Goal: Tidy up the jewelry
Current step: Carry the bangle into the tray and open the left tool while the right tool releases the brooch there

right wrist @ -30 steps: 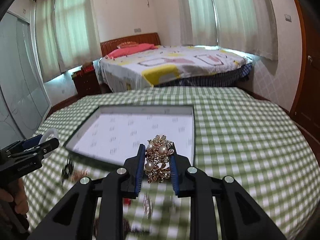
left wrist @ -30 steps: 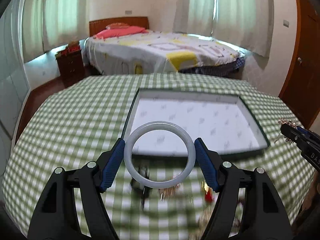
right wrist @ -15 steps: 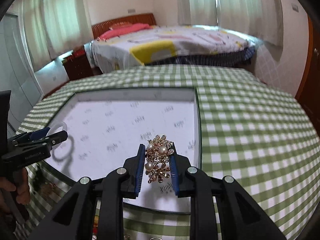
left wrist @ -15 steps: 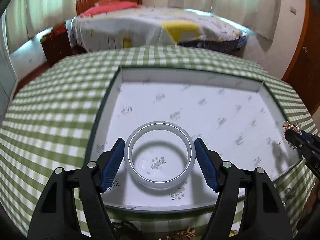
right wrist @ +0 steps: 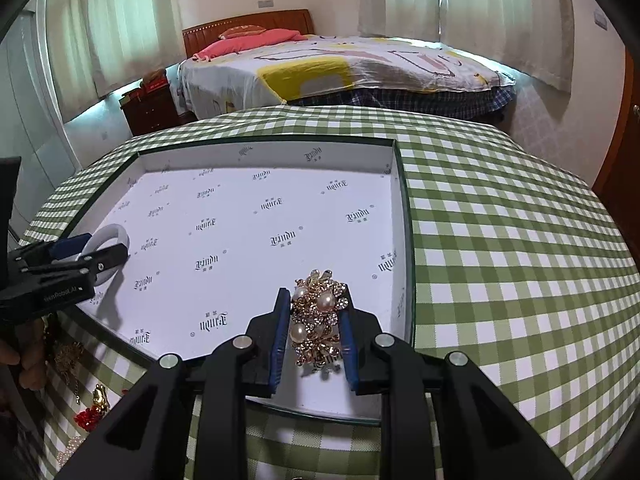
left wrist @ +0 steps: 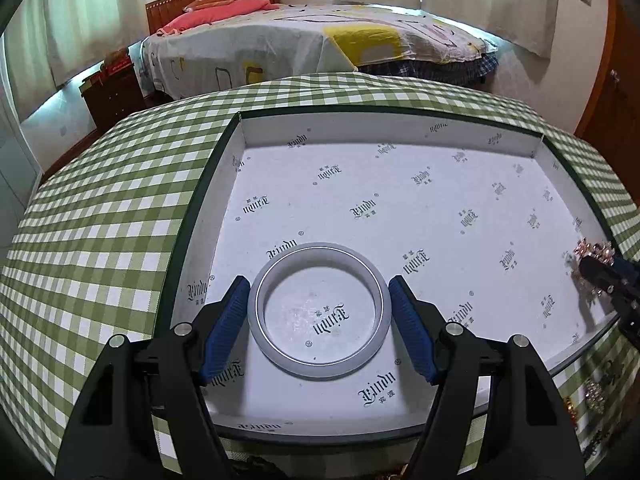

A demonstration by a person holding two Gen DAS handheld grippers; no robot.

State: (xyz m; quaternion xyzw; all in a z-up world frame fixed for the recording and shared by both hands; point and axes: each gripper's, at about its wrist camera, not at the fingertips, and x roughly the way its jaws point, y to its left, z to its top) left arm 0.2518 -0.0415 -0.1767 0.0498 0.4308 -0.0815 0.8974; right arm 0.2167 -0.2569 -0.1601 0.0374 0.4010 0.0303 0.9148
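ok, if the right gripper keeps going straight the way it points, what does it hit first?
Probably the white printed floor of the box. The right gripper, shut on the pearl brooch, angles down over its near right corner; nothing else lies ahead. Depth is unclear.

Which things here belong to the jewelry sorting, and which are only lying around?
Part of the job:
- white bangle, held by the left gripper
- gold pearl brooch, held by the right gripper
- white box
- loose jewelry on the checked tablecloth

Just lying about:
- bed
- nightstand
- curtains
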